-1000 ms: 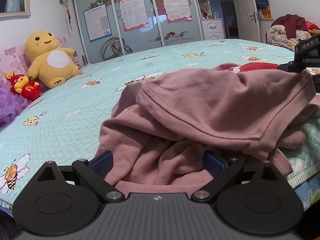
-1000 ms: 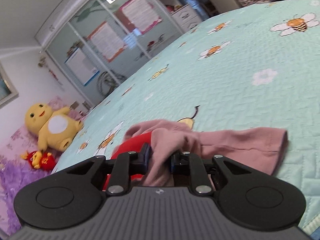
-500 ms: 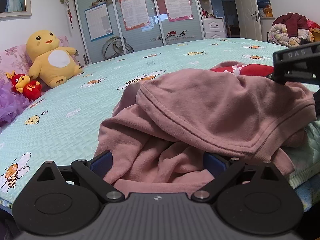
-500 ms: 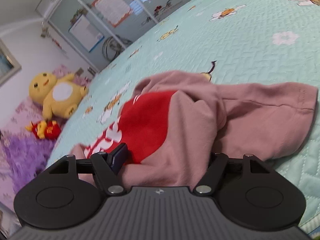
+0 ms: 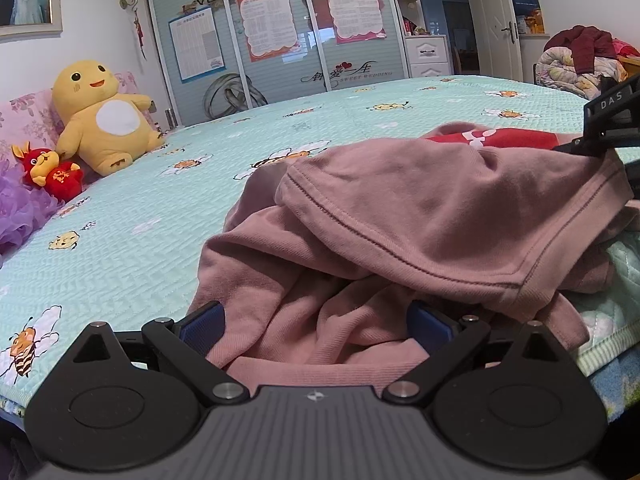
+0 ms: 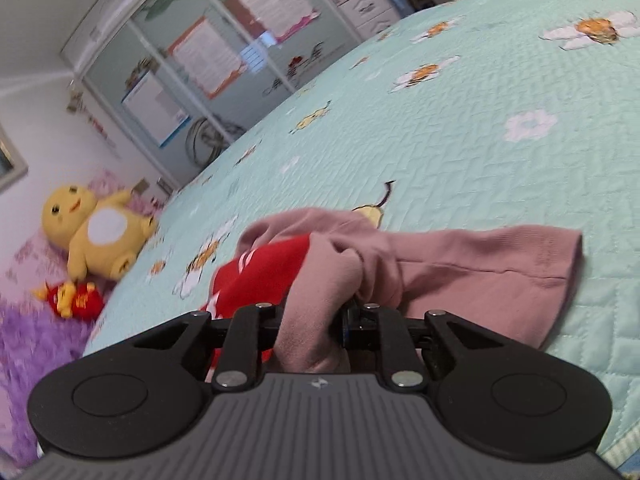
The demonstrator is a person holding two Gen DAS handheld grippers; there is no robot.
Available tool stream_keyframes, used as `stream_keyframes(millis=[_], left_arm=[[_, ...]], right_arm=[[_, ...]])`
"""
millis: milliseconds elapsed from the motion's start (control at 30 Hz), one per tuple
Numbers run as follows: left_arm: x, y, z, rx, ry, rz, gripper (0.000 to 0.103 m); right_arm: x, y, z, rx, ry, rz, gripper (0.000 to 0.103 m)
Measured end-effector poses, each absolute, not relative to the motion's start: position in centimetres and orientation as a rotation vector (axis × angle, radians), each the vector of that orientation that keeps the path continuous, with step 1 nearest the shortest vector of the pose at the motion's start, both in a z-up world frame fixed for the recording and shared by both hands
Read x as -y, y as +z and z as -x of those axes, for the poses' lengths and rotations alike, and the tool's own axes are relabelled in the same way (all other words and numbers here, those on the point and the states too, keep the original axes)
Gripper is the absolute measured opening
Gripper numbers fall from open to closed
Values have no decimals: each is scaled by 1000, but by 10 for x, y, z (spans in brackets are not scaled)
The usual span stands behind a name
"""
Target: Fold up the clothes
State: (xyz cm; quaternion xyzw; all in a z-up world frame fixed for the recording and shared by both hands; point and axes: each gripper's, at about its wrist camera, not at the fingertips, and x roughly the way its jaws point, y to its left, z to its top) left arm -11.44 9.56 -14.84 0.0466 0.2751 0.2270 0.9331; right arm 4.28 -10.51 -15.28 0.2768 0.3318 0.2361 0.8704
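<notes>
The crumpled dusty-pink cotton garment (image 5: pixel 420 216) lies on the mint bee-print bed quilt (image 5: pixel 160 208). The right gripper (image 6: pixel 310 320), jaws just closed, pinches a fold; the left gripper (image 5: pixel 316 320) stands spread around fabric. Lifting slowly should spread it flat.

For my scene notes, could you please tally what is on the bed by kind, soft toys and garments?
Soft toys: 2, the yellow plush and the small red plush.
Garments: 1, the pink garment with a red printed patch, crumpled near the bed's edge.
Total: 3
</notes>
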Motion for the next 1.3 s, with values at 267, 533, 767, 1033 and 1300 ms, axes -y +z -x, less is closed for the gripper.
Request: stream_keyframes(millis=[267,533,767,1033,1300], left_arm=[[-94,-150,114,-563,468,-97,101],[-94,-150,115,-563,470,-99,102],[-94,-150,116,-563,467,-98,102],[-95,-149,115,-565,465,-94,102],[-93,-150,114,-564,469,-97,103]], right_arm=[[116,-163,-51,-766,460,-708,70],[73,-156,-31,-763,596,-506,83],[77,-154,-34,-713,557,-414,20],[117,-147,-46,-619,435,-566,15],[118,-165,-57,-771,485,-725,77]])
